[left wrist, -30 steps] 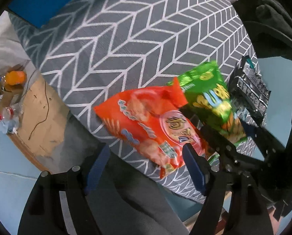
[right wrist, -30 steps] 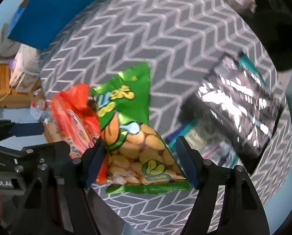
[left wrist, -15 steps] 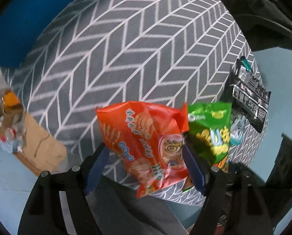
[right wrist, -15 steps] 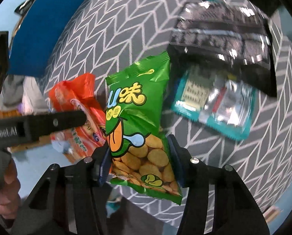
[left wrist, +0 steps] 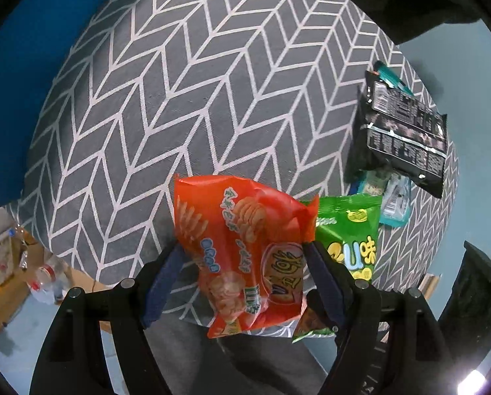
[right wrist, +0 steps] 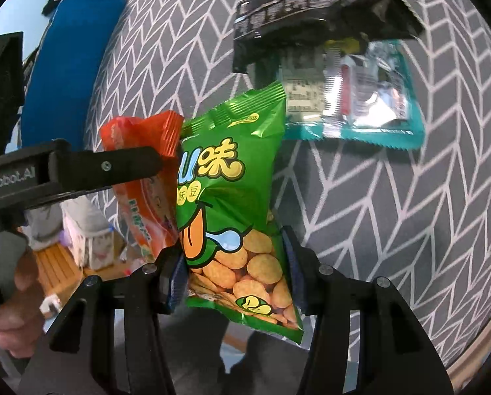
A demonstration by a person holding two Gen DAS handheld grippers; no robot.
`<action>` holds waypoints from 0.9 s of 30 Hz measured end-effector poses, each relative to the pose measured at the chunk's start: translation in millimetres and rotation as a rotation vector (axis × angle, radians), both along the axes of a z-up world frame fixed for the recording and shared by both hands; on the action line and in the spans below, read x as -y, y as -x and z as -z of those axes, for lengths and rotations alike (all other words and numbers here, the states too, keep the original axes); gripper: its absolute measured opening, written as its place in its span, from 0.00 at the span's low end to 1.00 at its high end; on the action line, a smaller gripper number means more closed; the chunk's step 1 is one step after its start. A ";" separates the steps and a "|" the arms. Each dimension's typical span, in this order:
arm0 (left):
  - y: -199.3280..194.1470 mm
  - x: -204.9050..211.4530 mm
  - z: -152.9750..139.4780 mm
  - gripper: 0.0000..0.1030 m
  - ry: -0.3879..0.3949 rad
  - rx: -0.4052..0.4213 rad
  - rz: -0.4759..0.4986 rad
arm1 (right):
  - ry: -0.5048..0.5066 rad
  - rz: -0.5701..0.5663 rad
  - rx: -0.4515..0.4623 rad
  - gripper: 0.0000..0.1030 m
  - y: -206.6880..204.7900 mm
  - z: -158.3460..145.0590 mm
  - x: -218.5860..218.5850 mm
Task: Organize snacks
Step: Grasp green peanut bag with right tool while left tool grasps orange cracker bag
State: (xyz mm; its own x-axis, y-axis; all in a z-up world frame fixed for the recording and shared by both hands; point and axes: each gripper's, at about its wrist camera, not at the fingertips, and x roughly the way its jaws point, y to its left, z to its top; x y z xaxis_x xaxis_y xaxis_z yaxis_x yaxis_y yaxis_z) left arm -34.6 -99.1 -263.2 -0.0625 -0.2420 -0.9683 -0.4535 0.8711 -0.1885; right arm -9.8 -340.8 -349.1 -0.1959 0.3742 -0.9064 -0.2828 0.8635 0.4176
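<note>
My left gripper (left wrist: 242, 283) is shut on an orange-red chip bag (left wrist: 245, 250) and holds it above the near edge of a grey chevron-patterned surface (left wrist: 192, 98). My right gripper (right wrist: 233, 276) is shut on a green bean-snack bag (right wrist: 232, 197) held upright just right of the orange bag (right wrist: 146, 191). The green bag also shows in the left wrist view (left wrist: 350, 237). The left gripper's finger (right wrist: 113, 168) crosses the right wrist view at left.
A black snack bag (left wrist: 406, 131) and a teal packet (left wrist: 393, 200) lie at the surface's right side; they also show in the right wrist view, black (right wrist: 311, 3) and teal (right wrist: 354, 98). A blue cushion (right wrist: 67, 62) lies far left. Floor clutter with bottles (left wrist: 48, 279) sits below left.
Both grippers closed on their bags and lifted them off the surface. The two bags now hang side by side, and the views have swung toward the black and teal packets.
</note>
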 end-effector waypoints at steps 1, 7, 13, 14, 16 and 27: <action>2.4 4.6 -1.4 0.77 -0.003 0.000 0.004 | 0.008 0.009 0.011 0.50 1.0 -0.3 1.8; 23.2 28.2 -9.0 0.86 -0.001 0.014 0.030 | 0.070 0.038 0.092 0.50 13.0 -9.1 32.1; 24.1 49.5 13.2 0.86 -0.026 -0.034 0.017 | 0.079 0.084 0.101 0.50 16.0 -5.3 48.6; 24.4 50.7 16.1 0.86 -0.029 -0.041 0.011 | 0.080 0.089 0.102 0.50 17.0 -5.7 51.8; 23.6 55.4 21.2 0.86 -0.054 -0.047 0.009 | 0.085 0.092 0.108 0.56 18.1 -5.3 53.3; 17.3 68.1 37.6 0.90 -0.093 -0.052 0.022 | 0.121 0.052 0.147 0.67 10.5 -2.3 46.9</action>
State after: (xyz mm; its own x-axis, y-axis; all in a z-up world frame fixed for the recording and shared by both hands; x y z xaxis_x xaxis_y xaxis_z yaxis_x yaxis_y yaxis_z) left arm -51.8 -167.3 -300.8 -0.1179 -0.1493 -0.9817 -0.4411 0.8936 -0.0829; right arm -20.3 -387.7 -346.7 -0.0415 0.2666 -0.9629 -0.2872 0.9199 0.2671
